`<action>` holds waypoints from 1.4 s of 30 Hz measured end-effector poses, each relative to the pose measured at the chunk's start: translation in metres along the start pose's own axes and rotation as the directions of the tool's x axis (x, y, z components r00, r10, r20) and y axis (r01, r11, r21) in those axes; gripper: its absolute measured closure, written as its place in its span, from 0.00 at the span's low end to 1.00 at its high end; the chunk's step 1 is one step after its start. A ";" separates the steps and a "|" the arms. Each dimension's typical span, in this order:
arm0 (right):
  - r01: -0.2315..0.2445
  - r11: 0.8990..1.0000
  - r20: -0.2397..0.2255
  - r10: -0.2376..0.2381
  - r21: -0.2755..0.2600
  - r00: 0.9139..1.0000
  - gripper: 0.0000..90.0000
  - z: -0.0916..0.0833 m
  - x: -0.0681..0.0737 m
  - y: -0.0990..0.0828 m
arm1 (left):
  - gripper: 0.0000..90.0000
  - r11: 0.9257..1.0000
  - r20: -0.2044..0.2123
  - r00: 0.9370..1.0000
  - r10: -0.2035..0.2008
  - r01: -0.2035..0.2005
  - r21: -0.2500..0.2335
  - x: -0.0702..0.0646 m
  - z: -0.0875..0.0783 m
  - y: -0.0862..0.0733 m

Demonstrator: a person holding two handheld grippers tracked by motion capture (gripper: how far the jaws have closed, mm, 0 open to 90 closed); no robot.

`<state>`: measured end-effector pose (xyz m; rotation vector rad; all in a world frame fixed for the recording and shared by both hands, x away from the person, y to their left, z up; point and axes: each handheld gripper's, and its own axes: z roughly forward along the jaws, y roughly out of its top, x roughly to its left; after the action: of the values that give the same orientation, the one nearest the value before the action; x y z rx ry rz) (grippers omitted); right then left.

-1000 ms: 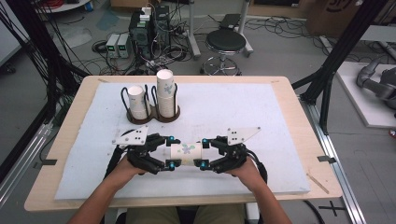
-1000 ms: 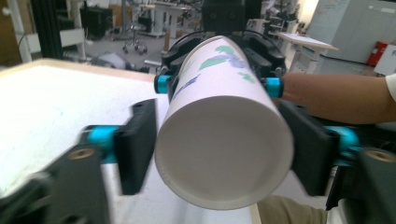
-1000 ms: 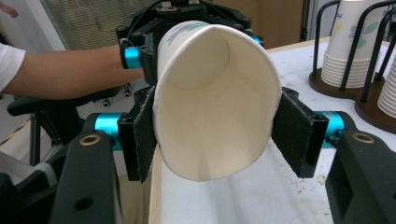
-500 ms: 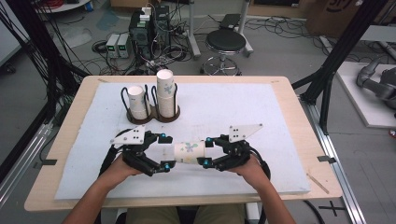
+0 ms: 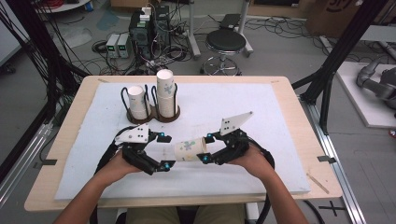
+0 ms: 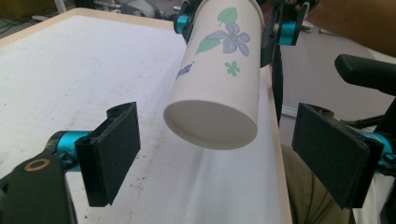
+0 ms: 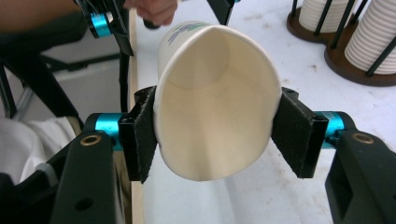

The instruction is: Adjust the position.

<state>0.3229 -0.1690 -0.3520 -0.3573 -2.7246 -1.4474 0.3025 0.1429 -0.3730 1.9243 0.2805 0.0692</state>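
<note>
The right gripper [image 5: 206, 148] is clamped on the rim of a flower-printed paper cup [image 5: 189, 150], which is squeezed oval and held on its side above the white mat [image 5: 280, 140]. The left gripper [image 5: 164, 150] is spread wide, its jaws apart from the cup's base. Two cup stacks are seen in a wire holder [image 5: 152, 109] behind.
</note>
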 end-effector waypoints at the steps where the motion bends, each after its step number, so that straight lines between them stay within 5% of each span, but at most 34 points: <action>1: 0.011 1.000 0.003 -0.011 0.018 1.000 0.42 -0.001 0.000 0.003 | 0.17 1.000 0.002 1.000 -0.001 0.001 0.012 0.000 0.001 0.002; 6: 0.045 0.994 -0.001 -0.045 0.098 0.999 0.42 -0.002 0.001 0.020 | 0.17 0.998 0.001 1.000 0.019 -0.019 0.065 0.001 0.003 0.008; 15: 0.099 0.969 -0.014 -0.099 0.225 0.995 0.42 0.001 0.005 0.044 | 0.18 0.992 0.011 0.999 0.044 -0.045 0.118 -0.001 0.010 0.019; 22: 0.139 0.929 -0.012 -0.144 0.342 0.990 0.42 0.007 0.010 0.058 | 0.20 0.985 0.024 0.998 0.063 -0.066 0.157 -0.002 0.017 0.021; 42: 0.211 0.831 -0.016 -0.237 0.515 0.971 0.42 0.028 0.022 0.088 | 0.27 0.970 0.055 0.997 0.062 -0.073 0.233 -0.001 0.032 0.021</action>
<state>0.3232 -0.0947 -0.2935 -0.0448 -3.1250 -0.6768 0.3104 0.1060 -0.3648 2.1679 0.1980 0.0360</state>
